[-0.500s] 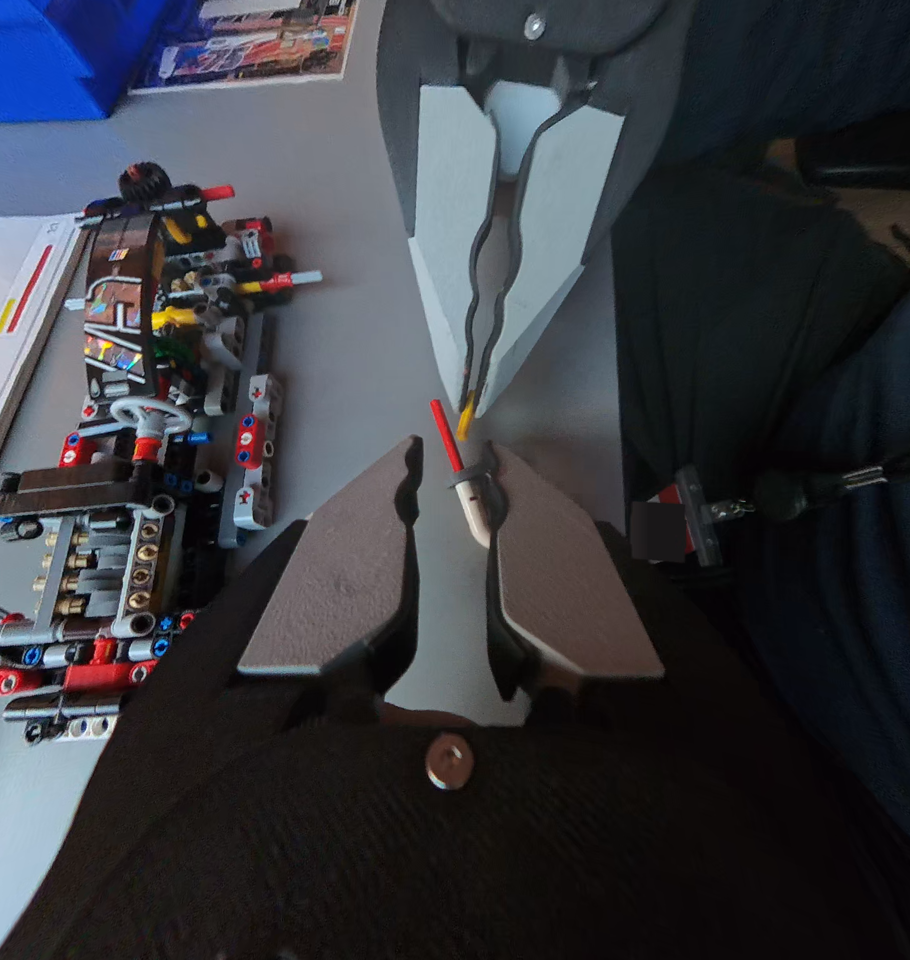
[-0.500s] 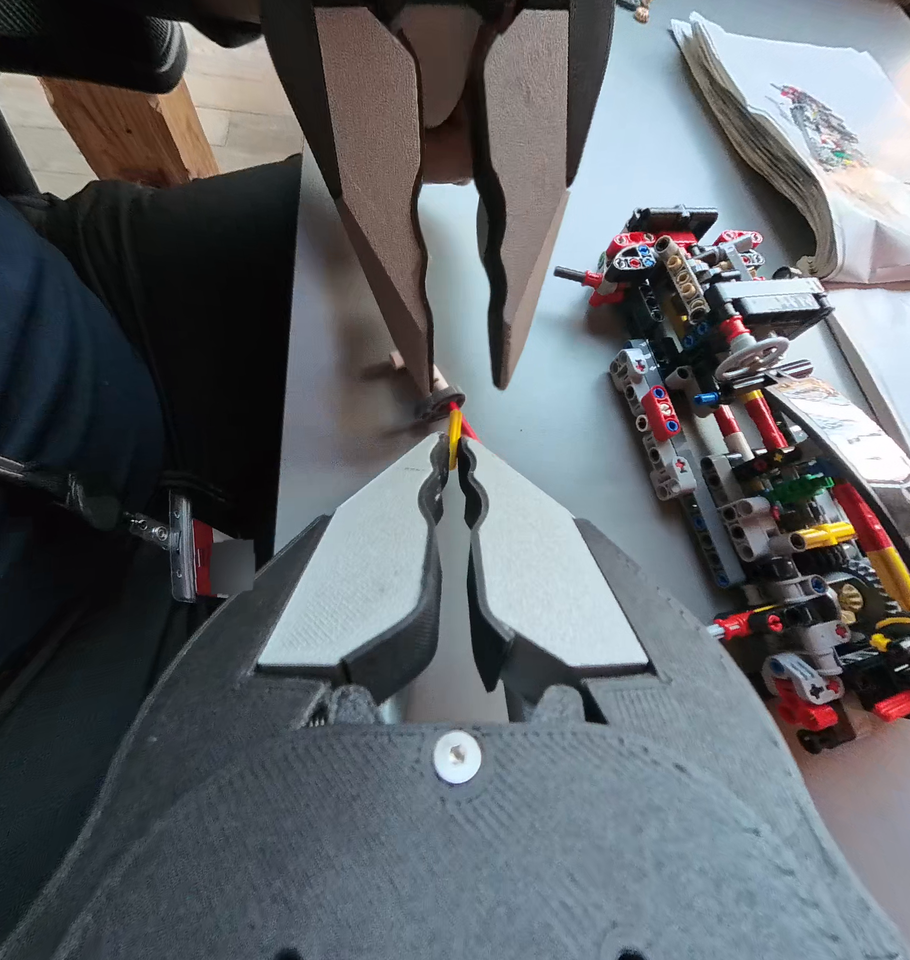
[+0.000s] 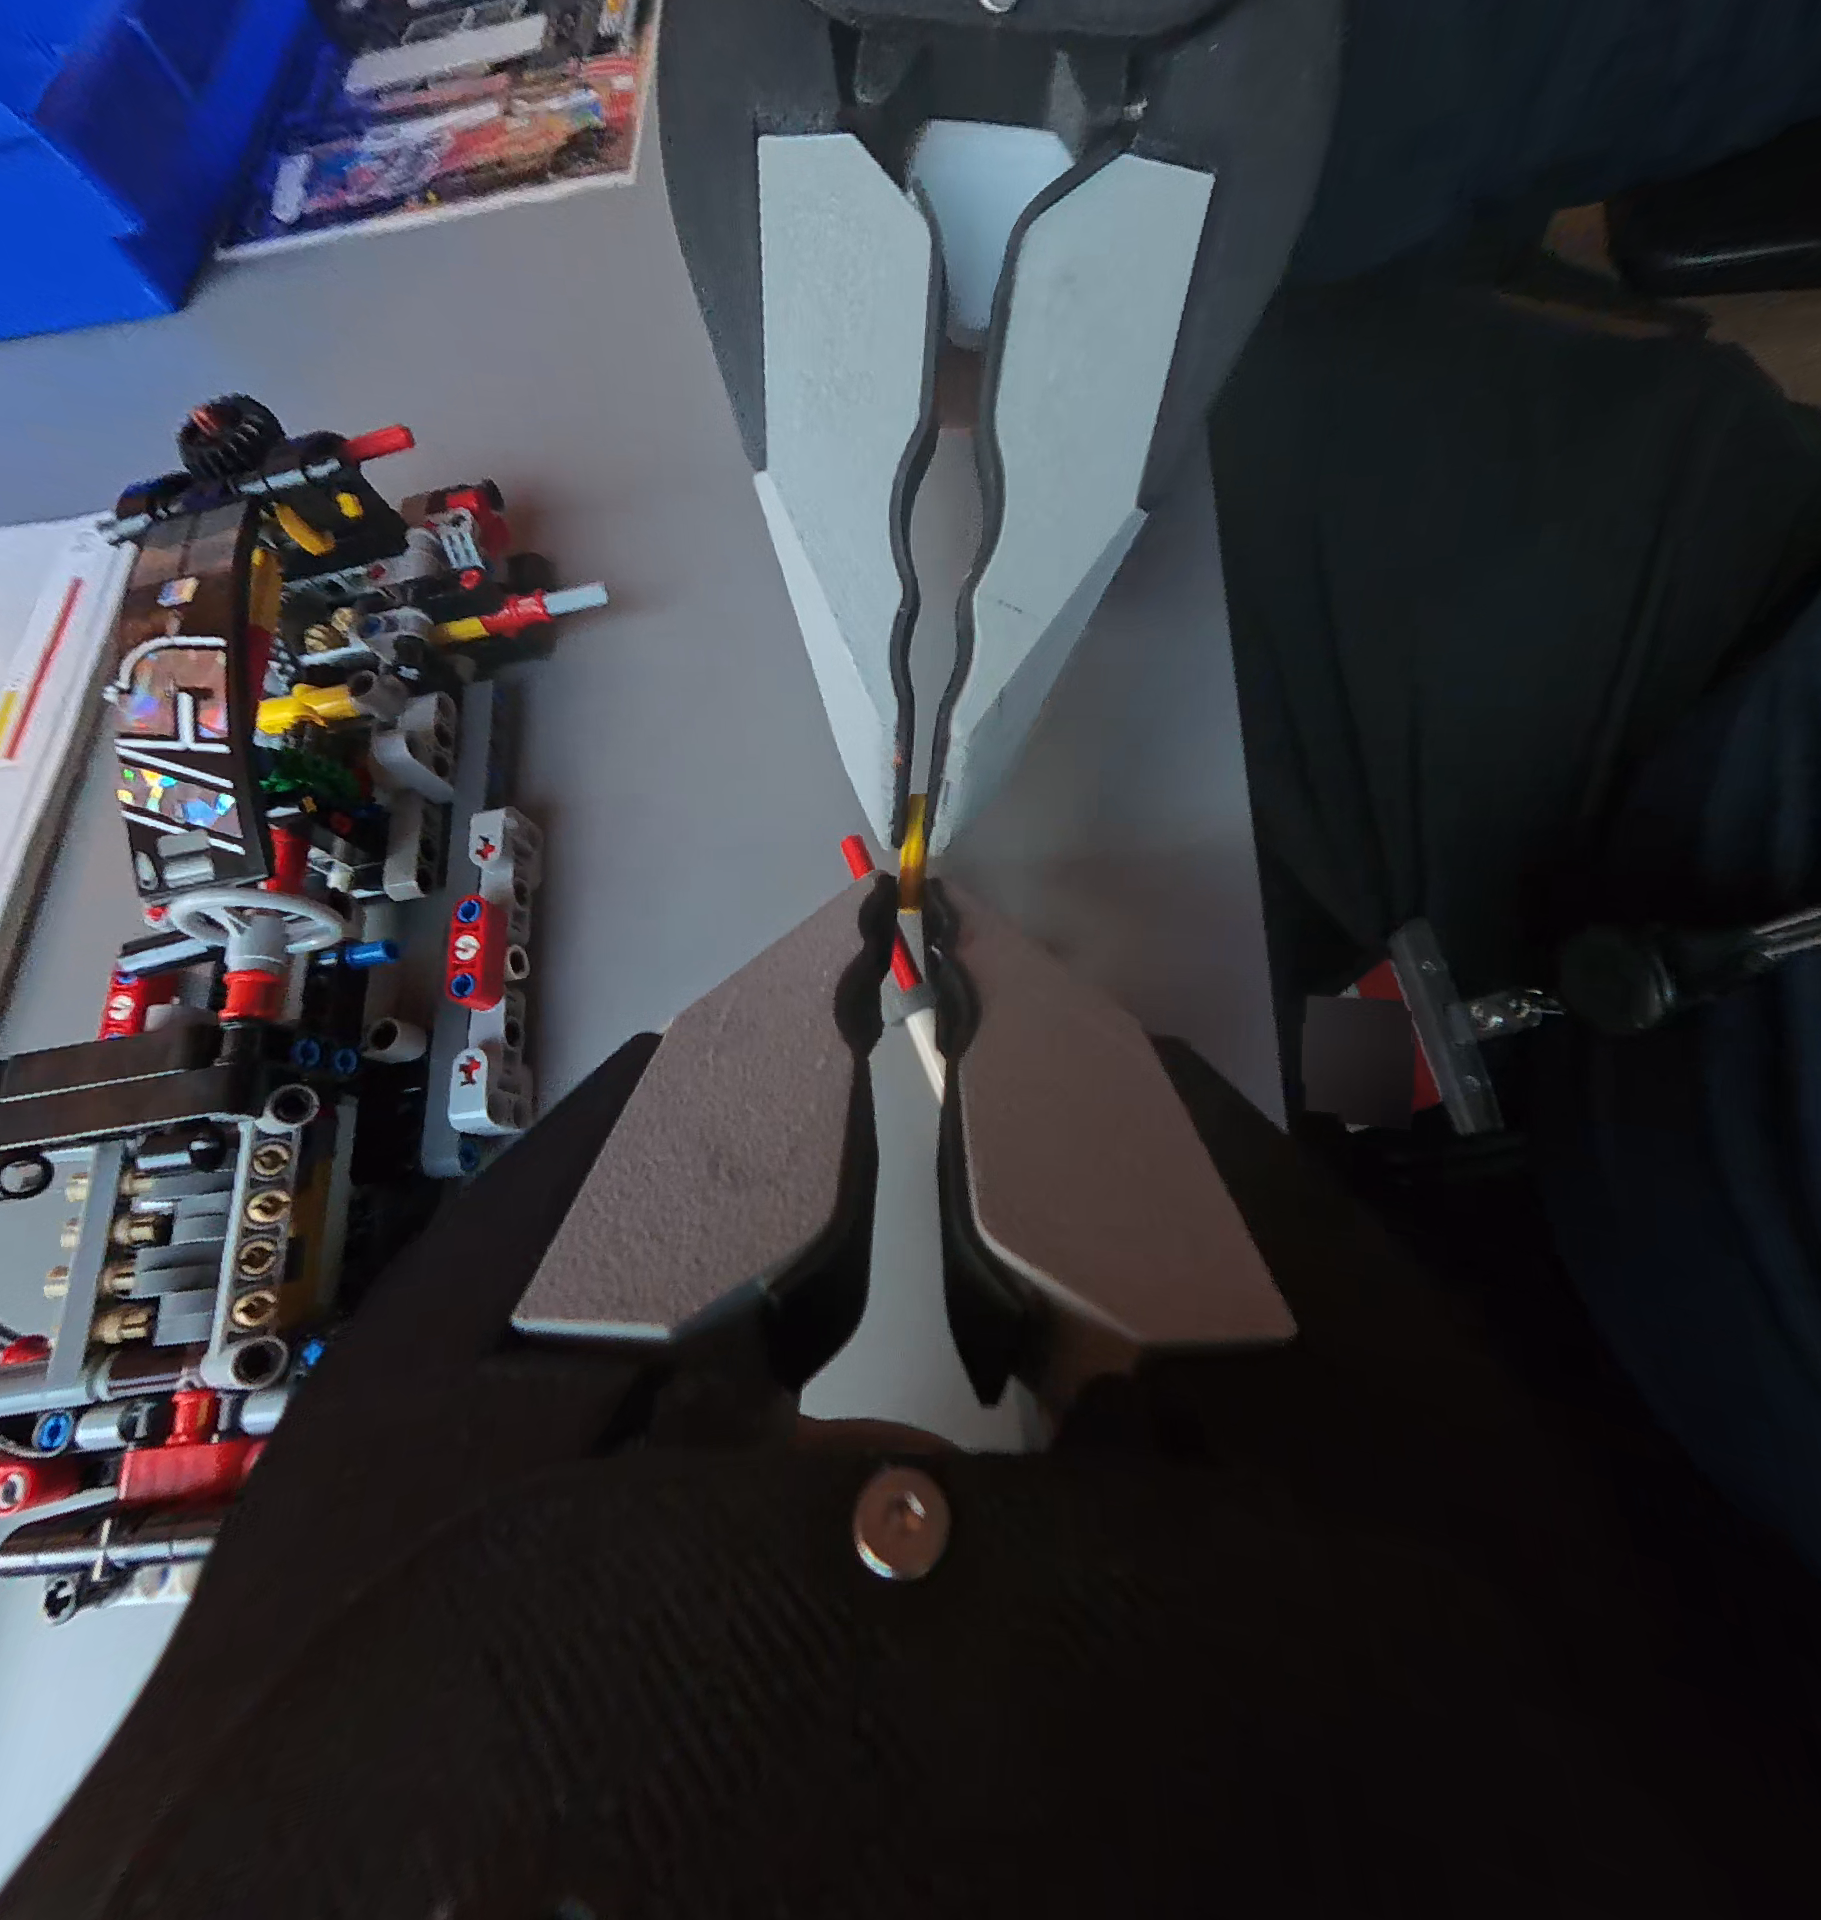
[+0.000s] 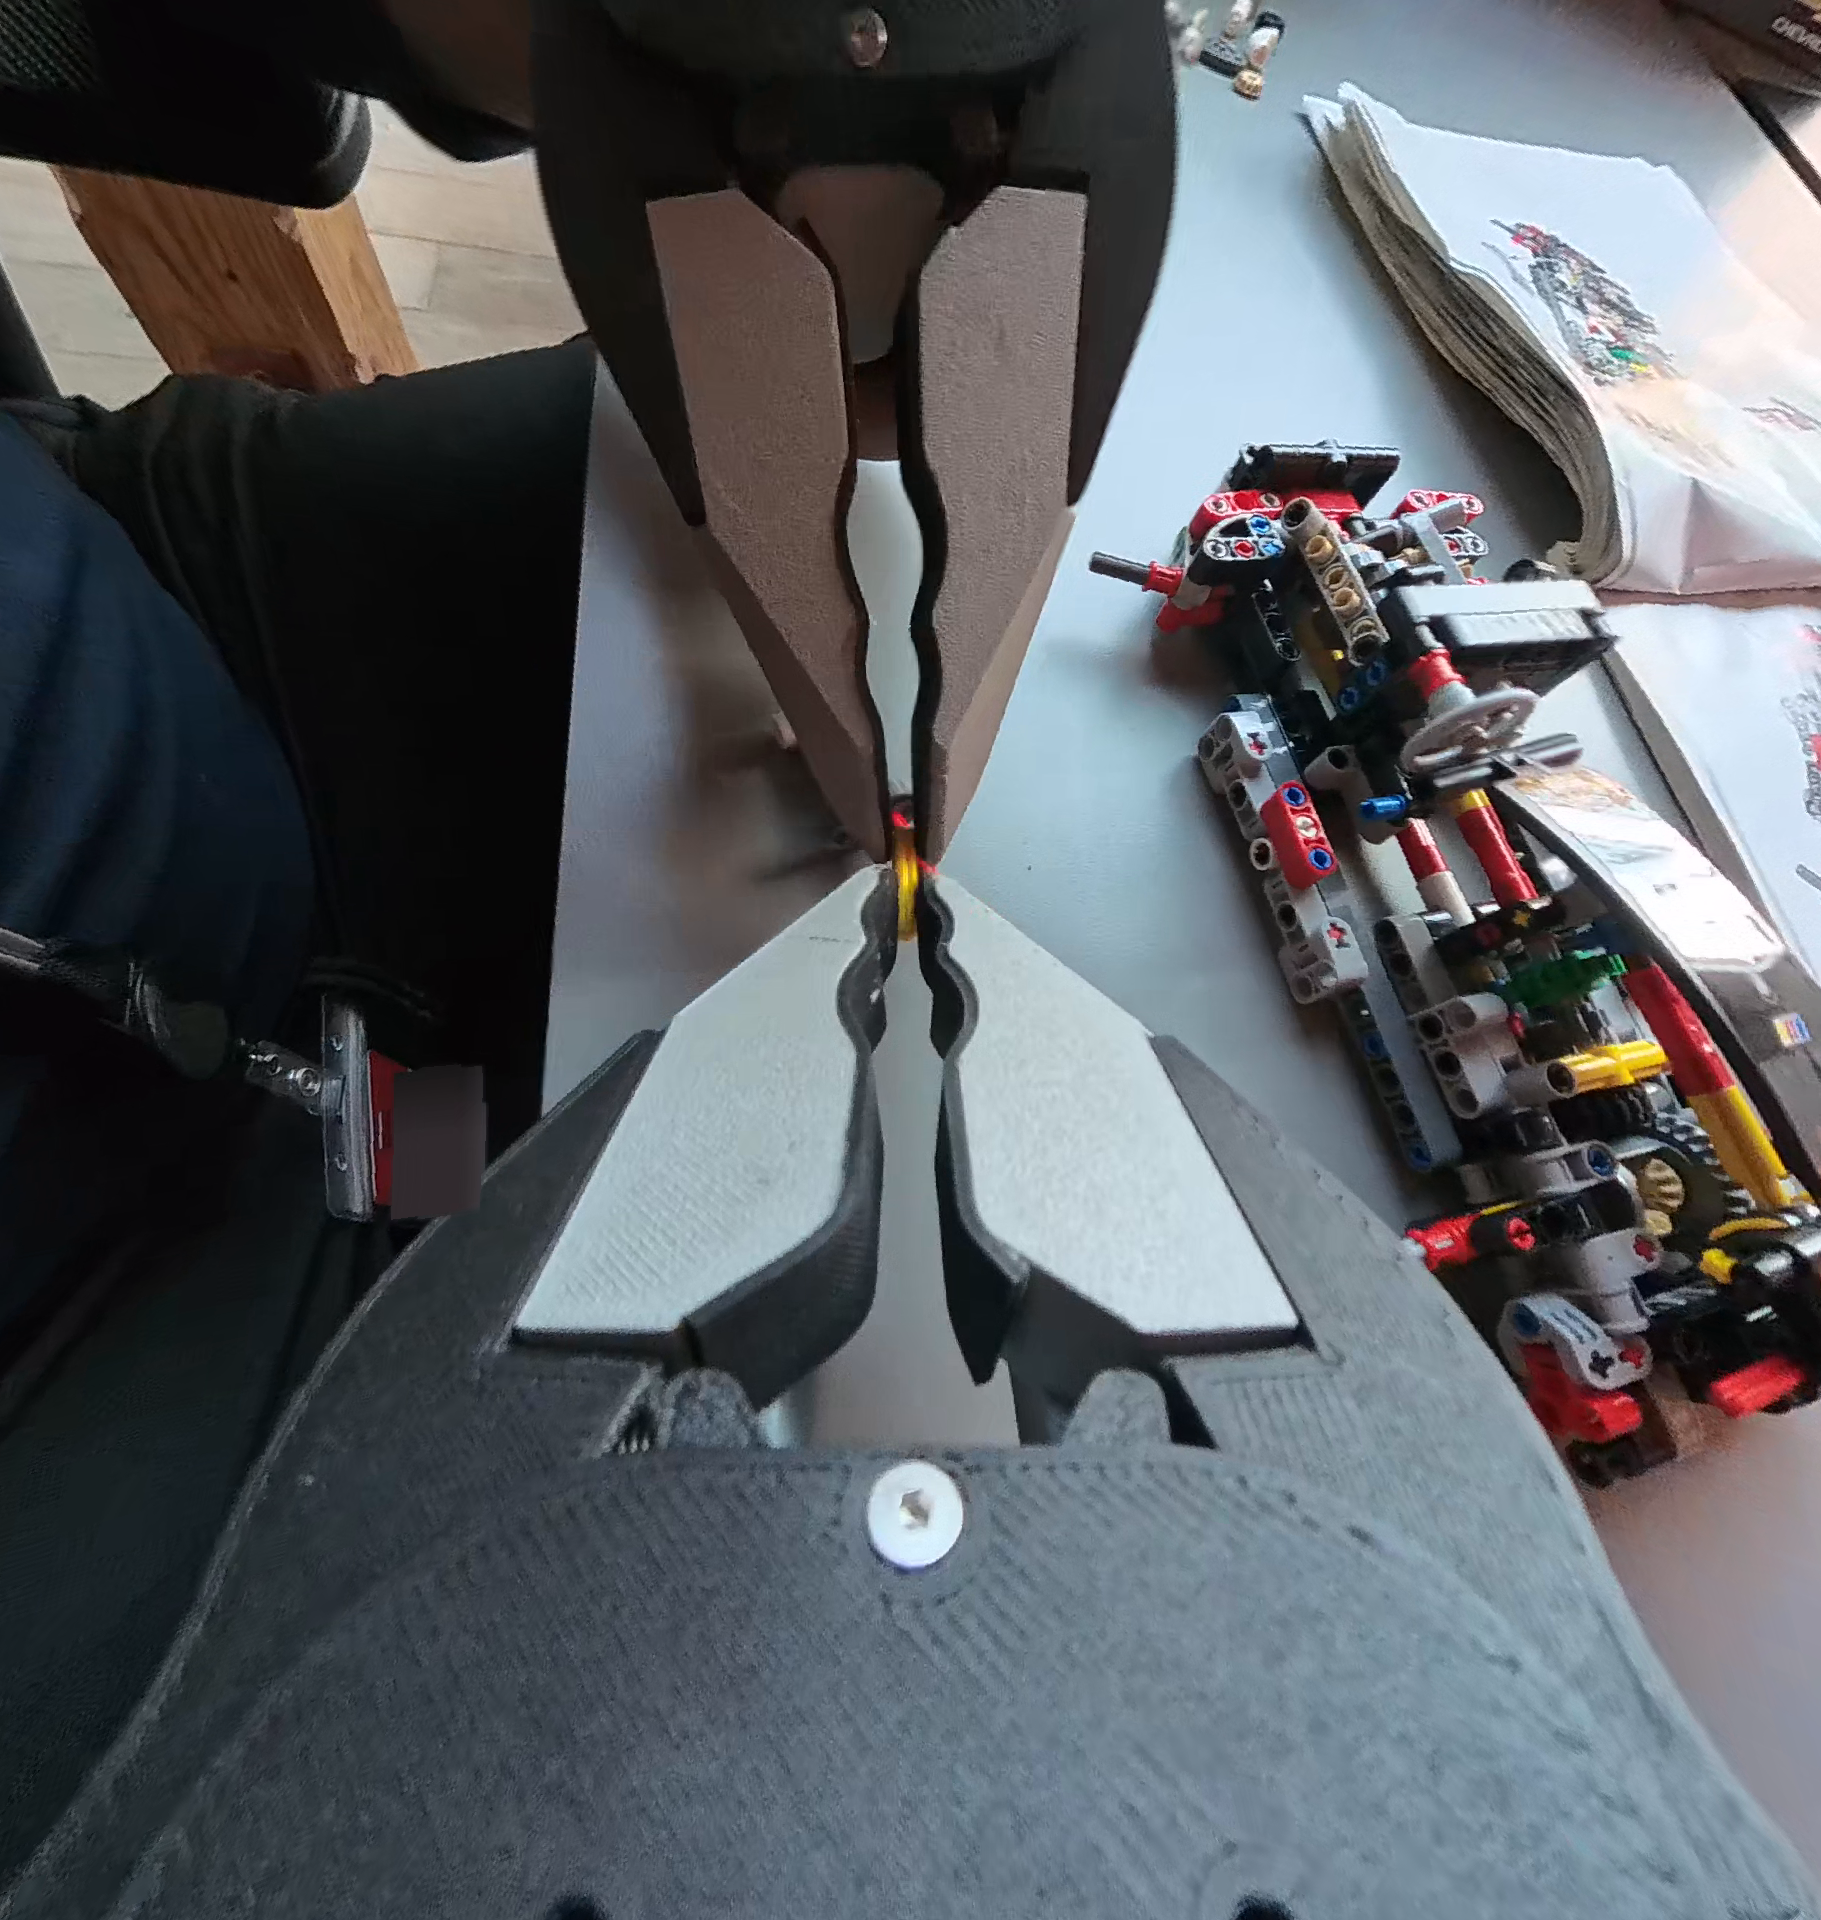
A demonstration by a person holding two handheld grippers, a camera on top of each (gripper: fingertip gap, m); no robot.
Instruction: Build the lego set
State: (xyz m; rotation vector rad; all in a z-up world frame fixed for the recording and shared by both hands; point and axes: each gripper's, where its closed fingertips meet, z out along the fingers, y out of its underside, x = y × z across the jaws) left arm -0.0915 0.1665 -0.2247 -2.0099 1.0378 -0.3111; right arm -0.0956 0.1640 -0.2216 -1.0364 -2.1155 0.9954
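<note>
- Two tongs: left tongs (image 3: pixel 904 914), right tongs (image 4: pixel 904 914)
- One yellow ring (image 4: pixel 904 899)
- One red axle (image 3: pixel 890 940)
- One brick-built chassis (image 4: pixel 1488 935)
- One open instruction booklet (image 4: pixel 1612 343)
- One blue box (image 3: pixel 64 156)

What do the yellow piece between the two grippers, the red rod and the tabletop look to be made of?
Yellow piece: glossy moulded plastic, going by its bright sheen. Red rod: smooth plastic in one even colour, its lower length pale. Tabletop: matte grey, likely laminate or painted board; only soft, diffuse shadows show, no grain.
</note>
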